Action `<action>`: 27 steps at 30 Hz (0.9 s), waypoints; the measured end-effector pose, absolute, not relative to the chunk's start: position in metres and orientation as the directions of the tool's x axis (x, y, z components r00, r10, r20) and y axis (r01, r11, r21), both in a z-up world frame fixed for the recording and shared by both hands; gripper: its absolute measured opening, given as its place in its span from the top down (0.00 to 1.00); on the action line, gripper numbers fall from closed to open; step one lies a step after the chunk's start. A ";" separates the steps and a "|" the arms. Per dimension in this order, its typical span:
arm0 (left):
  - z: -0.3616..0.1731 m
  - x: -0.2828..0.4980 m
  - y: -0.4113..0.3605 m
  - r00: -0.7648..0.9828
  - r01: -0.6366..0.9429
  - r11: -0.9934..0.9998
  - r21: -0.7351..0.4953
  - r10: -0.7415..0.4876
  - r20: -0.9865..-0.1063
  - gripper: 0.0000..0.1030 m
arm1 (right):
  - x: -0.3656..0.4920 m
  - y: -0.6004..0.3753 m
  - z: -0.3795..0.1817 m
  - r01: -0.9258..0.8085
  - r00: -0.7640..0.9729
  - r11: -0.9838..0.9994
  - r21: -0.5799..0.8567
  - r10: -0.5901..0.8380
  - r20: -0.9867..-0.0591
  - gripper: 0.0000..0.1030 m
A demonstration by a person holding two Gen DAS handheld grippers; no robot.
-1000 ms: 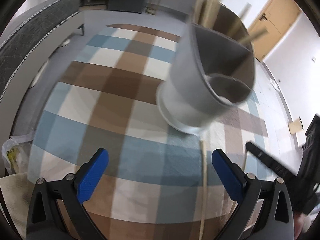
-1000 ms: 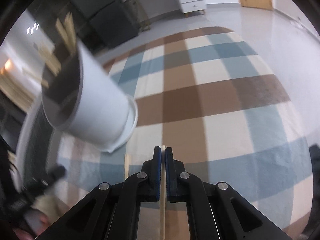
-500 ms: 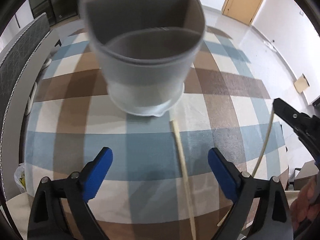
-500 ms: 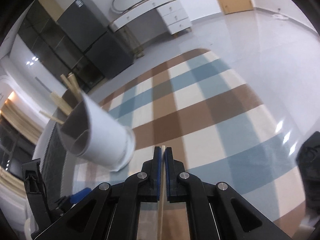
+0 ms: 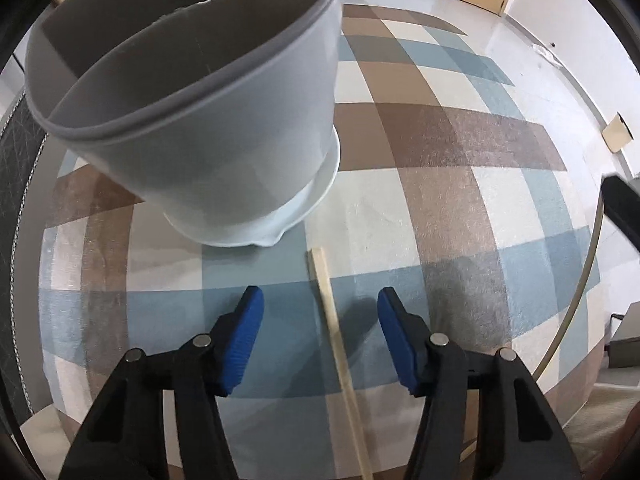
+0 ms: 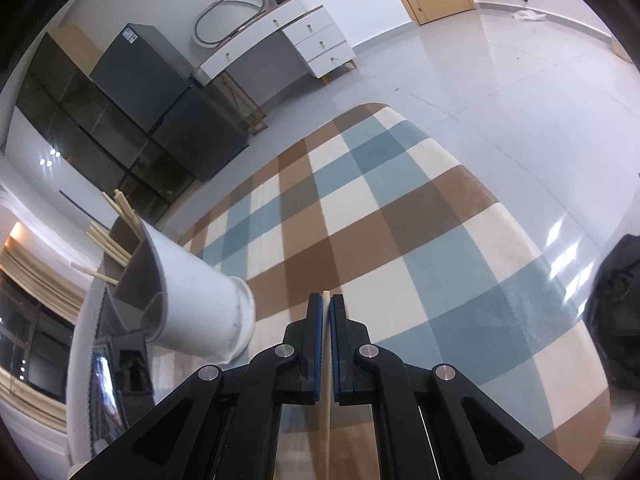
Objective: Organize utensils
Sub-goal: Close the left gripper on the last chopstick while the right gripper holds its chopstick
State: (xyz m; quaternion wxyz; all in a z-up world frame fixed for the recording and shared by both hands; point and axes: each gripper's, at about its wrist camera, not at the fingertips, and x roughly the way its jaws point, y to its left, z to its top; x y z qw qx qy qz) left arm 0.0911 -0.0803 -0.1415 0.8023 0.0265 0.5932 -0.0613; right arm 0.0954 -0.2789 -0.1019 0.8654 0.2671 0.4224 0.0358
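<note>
The checked rug (image 5: 460, 208) spreads wide and bare to the right, with floor beyond its far edge. The grey utensil holder (image 5: 208, 128) stands toward the rug's left side, just beyond the left tool (image 5: 318, 320). A loose chopstick (image 5: 334, 332) lies on the rug between that tool's closing blue pads, untouched, its long axis running away toward the holder. The right tool (image 6: 325, 320), clamped on another chopstick (image 6: 327, 400), hangs off to the right.

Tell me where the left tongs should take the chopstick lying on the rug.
Grip the chopstick near its upper end, coming from above. It lies flat between the closing blue pads, running along the left tongs, so they close across its thin width.
</note>
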 end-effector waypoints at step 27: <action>-0.098 0.091 -0.104 0.453 0.209 0.973 -0.093 -0.181 -0.873 0.98 | 0.085 -0.282 -0.096 0.149 0.665 0.894 0.421 0.225 -0.712 0.97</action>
